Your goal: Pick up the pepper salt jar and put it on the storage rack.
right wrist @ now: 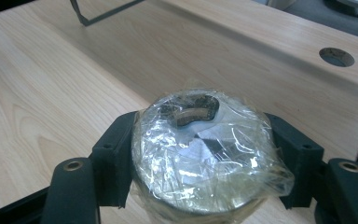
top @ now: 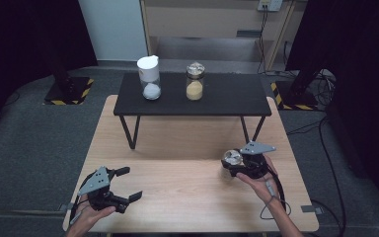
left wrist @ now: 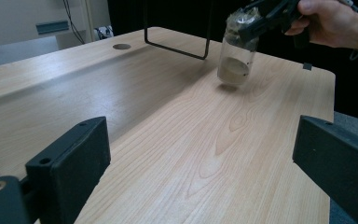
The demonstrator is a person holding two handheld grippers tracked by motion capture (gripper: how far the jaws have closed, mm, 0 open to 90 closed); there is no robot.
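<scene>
Three jars: one (right wrist: 200, 154) in right gripper (top: 241, 162), two on shelf (top: 227, 96).

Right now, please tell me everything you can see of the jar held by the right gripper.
The jar is small, clear and round, with crinkled plastic film over its top. It looks like glass and holds a little pale material at the bottom. It stands upright on the wooden table, near its right side. The right gripper clamps its wrapped top from both sides.
</scene>
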